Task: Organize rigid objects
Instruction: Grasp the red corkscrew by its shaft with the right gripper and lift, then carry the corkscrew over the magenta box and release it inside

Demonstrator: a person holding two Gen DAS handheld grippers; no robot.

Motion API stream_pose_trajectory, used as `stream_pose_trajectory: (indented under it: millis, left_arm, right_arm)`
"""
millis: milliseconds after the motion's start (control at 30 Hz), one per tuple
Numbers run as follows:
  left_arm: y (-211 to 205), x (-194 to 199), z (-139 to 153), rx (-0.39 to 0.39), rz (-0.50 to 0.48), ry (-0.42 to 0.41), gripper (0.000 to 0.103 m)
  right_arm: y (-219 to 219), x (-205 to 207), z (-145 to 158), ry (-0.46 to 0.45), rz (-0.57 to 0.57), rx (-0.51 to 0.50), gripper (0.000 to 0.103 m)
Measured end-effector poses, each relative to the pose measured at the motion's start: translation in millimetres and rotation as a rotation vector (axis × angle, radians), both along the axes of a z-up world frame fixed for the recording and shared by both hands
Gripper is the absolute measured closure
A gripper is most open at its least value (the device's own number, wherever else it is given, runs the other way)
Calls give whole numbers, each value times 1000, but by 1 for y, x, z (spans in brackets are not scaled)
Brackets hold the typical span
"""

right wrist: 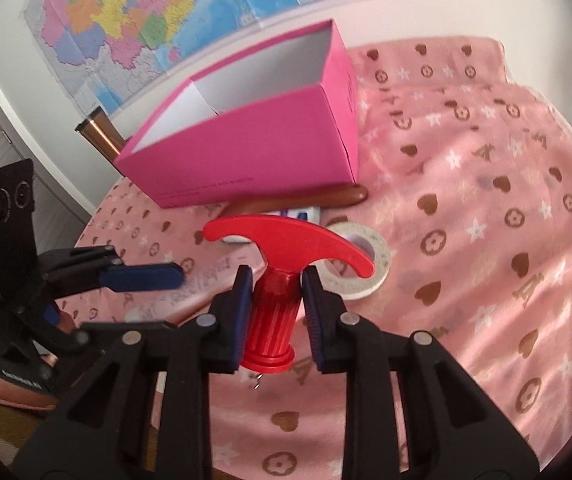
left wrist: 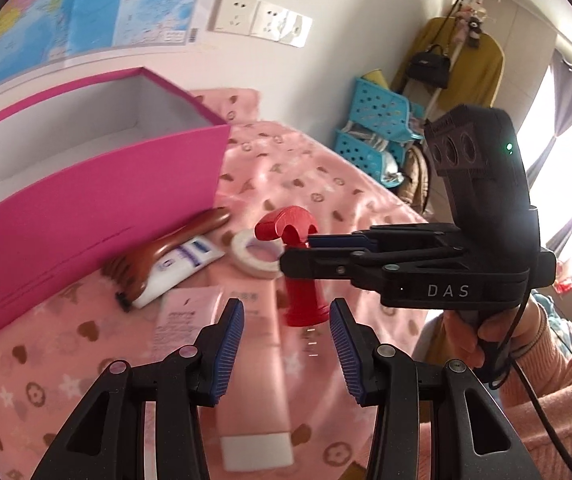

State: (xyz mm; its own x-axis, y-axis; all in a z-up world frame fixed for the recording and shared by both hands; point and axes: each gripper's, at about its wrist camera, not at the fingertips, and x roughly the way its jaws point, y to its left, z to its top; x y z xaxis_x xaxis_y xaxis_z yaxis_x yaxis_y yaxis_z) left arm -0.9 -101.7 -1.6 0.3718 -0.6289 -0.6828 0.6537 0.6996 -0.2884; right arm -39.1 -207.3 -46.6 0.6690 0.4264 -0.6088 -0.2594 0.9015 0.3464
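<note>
My right gripper (right wrist: 277, 304) is shut on a red corkscrew (right wrist: 274, 312) with a curved T handle, held upright a little above the pink cloth; both also show in the left wrist view, the right gripper (left wrist: 305, 254) and the corkscrew (left wrist: 301, 272). My left gripper (left wrist: 286, 344) is open and empty, just in front of the corkscrew, and shows at the left of the right wrist view (right wrist: 142, 276). An open pink box (left wrist: 98, 184) (right wrist: 254, 148), white inside, stands at the back left.
A brown wooden comb (left wrist: 158, 252), a white tube (left wrist: 182, 268), a tape roll (left wrist: 254, 254) (right wrist: 357, 264) and a pink tube (left wrist: 246, 360) lie on the patterned pink cloth (right wrist: 485, 240). Blue baskets (left wrist: 377, 128) stand beyond the bed.
</note>
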Motion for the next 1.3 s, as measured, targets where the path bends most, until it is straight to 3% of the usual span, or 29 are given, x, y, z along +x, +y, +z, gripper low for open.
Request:
stream_pose_trajectory:
  millis: [233,300,733,1000,1300]
  left_arm:
    - [-8,8,6,-29,-11,-5,61]
    - [-7,11,10,-39,-7,-11,66]
    - [0,30,55,-45,41,-137,67]
    - [8,63,78,-42,94,-173,67]
    - [12,109,83,-15,155,-165,67]
  right_arm:
    - [7,1,24,-64,40,8,76]
    - [9,3,31,-81,53,5,76]
    - [22,36,90,-204,146,-6,76]
    - [33,63,121,-264,167,-44,77]
    - [39,106,133,-262,164,-73,77]
